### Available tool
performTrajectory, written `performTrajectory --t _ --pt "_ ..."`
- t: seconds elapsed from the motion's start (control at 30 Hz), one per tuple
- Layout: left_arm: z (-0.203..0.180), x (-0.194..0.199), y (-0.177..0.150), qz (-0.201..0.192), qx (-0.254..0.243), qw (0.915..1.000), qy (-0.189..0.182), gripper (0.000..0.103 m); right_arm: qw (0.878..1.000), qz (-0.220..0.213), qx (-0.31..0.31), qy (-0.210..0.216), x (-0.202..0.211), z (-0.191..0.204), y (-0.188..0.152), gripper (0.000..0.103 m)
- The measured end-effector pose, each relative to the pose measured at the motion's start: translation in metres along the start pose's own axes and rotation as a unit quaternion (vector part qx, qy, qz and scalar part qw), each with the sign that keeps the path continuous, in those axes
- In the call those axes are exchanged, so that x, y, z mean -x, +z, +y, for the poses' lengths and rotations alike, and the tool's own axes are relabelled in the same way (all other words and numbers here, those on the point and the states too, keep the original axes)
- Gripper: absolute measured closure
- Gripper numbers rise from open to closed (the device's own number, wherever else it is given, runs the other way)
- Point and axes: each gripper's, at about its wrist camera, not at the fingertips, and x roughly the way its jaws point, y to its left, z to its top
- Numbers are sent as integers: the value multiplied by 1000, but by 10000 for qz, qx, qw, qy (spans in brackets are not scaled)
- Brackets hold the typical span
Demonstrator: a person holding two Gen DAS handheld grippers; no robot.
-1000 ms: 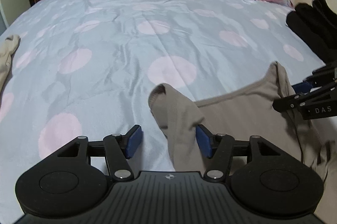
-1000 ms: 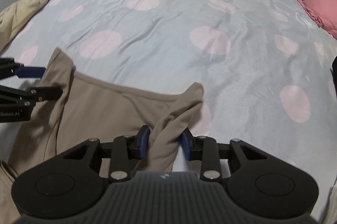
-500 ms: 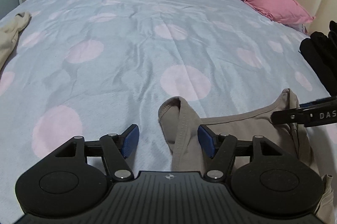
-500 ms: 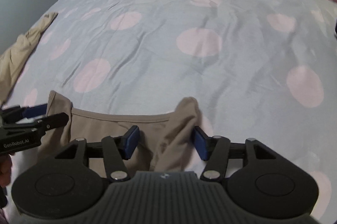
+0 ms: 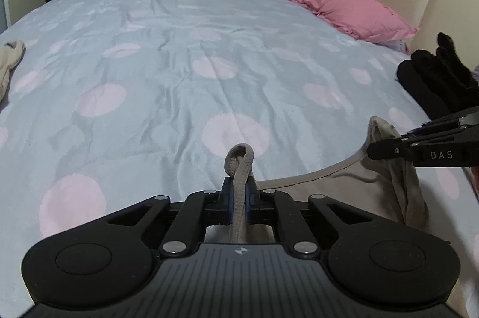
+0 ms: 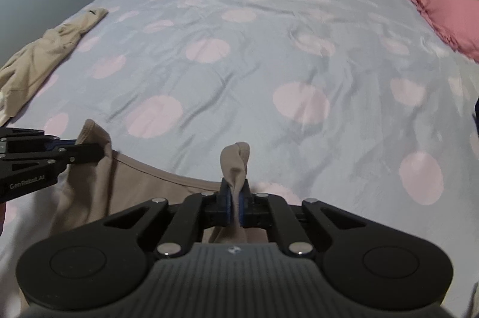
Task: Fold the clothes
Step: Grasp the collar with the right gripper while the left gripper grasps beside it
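Because each pinch takes only a bunched strap end of the taupe tank top [image 5: 335,183], a sharp lift could pull the thin fabric out from between the pads, and uneven pulling by the two hands could twist the garment instead of spreading it flat. The left gripper [image 5: 238,199] is clamped on one shoulder strap, whose loop pokes up past the blue pads. The right gripper [image 6: 235,204] is closed the same way on the other strap. Between them the neckline sags in a shallow curve, and the body of the top trails back toward the person at the near edge of the polka-dot bedspread [image 5: 167,72]. A beige garment [image 6: 45,54] lies well apart to the left.
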Motion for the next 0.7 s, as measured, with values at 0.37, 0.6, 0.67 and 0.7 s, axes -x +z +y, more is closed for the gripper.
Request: performTrajectory --t 0.37,0.6,0.67,0.7 --pt "-12 70 5 -411 -465 9979 -184 99 9990 -392 92 215 65 -2 -9 98" --pt "-23 130 -19 -856 -640 9928 -532 99 9946 -804 256 605 126 0 -43 97" --pt "-31 145 -27 -922 -834 9901 -652 99 9921 -934 444 707 142 5 -55 97" --pt "-35 151 -31 -932 -941 9887 -708 99 9908 -975 553 757 149 8 -62 97"
